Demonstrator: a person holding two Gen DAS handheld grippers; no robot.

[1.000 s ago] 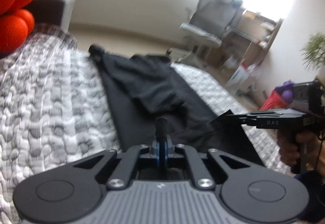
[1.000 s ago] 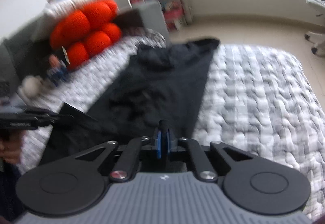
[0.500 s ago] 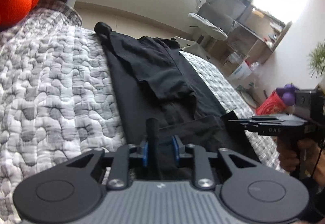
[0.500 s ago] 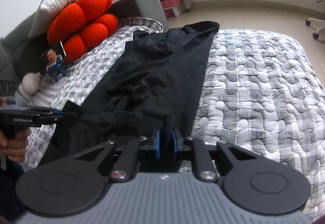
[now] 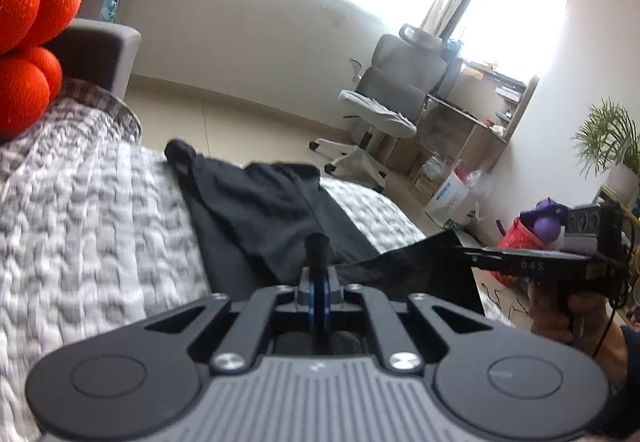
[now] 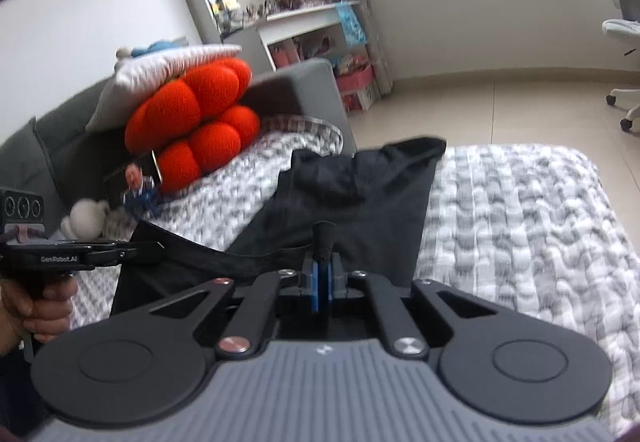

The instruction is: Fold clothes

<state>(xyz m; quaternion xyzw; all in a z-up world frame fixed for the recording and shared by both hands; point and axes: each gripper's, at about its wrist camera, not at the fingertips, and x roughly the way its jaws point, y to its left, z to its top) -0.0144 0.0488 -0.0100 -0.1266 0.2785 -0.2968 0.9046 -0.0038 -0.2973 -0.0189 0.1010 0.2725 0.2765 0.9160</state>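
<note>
A long black garment (image 5: 256, 209) lies lengthwise on the grey-white quilted bed (image 5: 80, 222), its far end at the bed's far edge. My left gripper (image 5: 317, 246) is shut on the near hem. In the left wrist view my right gripper (image 5: 472, 256) pinches the hem's other corner, which is raised off the quilt. The right wrist view shows the same garment (image 6: 360, 193), with my right gripper (image 6: 324, 238) shut on the hem and my left gripper (image 6: 154, 246) clamping the lifted corner at the left. The hem stretches between them.
Orange round cushions (image 6: 192, 125) and a grey sofa arm (image 5: 96, 57) sit at the bed's left side. A small framed photo (image 6: 136, 177) and a plush toy (image 6: 86, 219) lie nearby. An office chair (image 5: 392, 101), boxes and a potted plant (image 5: 612, 145) stand beyond the bed.
Both grippers have risen with the near hem, lifting it off the quilt and pulling it taut between them. The left gripper's pads stand closer together than half a second ago.
</note>
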